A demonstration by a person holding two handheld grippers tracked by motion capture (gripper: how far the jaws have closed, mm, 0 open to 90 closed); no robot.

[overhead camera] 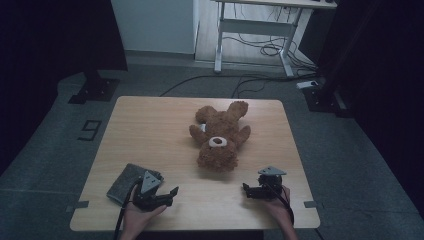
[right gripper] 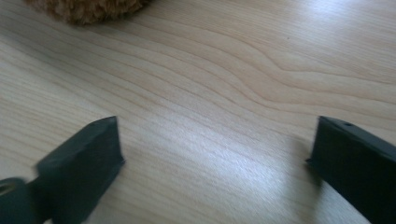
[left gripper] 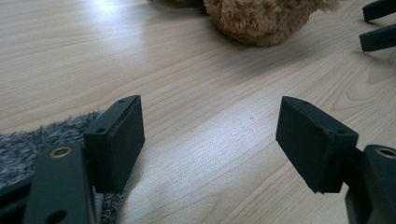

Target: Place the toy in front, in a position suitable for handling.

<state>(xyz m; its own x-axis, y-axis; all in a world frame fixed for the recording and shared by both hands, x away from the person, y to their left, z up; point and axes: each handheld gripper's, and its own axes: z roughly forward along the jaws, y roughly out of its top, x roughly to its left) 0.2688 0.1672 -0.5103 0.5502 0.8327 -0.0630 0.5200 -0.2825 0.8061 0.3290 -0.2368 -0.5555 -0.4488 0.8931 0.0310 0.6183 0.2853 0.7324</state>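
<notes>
Left claw (overhead camera: 172, 192) low, jaws wide apart; right claw (overhead camera: 245, 189) low, jaws likewise spread.

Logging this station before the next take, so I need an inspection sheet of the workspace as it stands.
Surface: wooden table, bare wood between the things.
Job's things: brown teddy bear lying face up mid-table; grey fuzzy cloth at the near left.
Clutter: nothing seen.
Grippers: left claw open beside the cloth; right claw open near the bear's head; both empty.
Cables: one trails from each claw; more lie on the floor behind.
Surroundings: white desk frame, dark stand bases, a 9 marked on the floor.
</notes>
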